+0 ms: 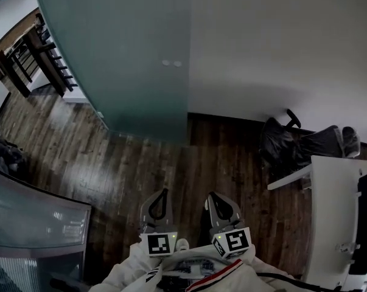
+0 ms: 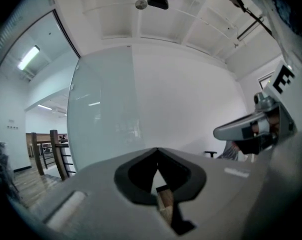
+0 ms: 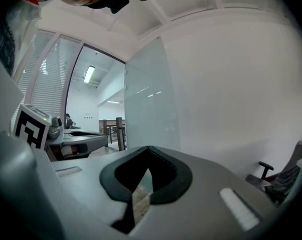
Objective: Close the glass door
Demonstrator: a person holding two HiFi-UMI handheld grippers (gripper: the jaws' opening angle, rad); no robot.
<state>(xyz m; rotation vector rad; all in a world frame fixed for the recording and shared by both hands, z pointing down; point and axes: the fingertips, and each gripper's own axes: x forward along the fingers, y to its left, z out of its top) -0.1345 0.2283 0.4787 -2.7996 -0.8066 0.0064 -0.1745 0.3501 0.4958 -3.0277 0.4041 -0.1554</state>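
Far left: a wooden railing (image 1: 31, 56) shows through the open gap to the left of the door.
Near left: a curved glass partition (image 1: 37, 221) sits low in the corner, well apart from both grippers.
Glass door (image 1: 122, 53): a frosted upright panel, far and a little left of centre. Its right edge sits against the white wall (image 1: 274, 41) and its foot is on the wood floor (image 1: 110, 163).
Door hardware: two small round fittings (image 1: 171, 62) sit close to the panel's right edge. What they are, I can't tell.
Left gripper (image 1: 164, 192): fingers pressed together with nothing between them, pointing level at the panel. In its own view the door (image 2: 103, 114) fills the left half, straight ahead.
Right gripper (image 1: 212, 194): fingers fully closed too, and empty, just beside its partner. From its own view the door (image 3: 145, 99) lies ahead and slightly left, with bare wall dead in front.
Deciding relation: the door is ahead of both sets of fingers, not yet touched. The left gripper lines up under the fitted edge, so it looks the nearer. The right one faces wall more than glass.
Likely next: with the gap on the left, the panel probably has to travel leftward. Closed fingers can push it, but gripping a fitting would mean opening first.
Far right: a chair (image 1: 280, 145) draped in dark cloth, then a white counter (image 1: 332, 212), both clear of the path.
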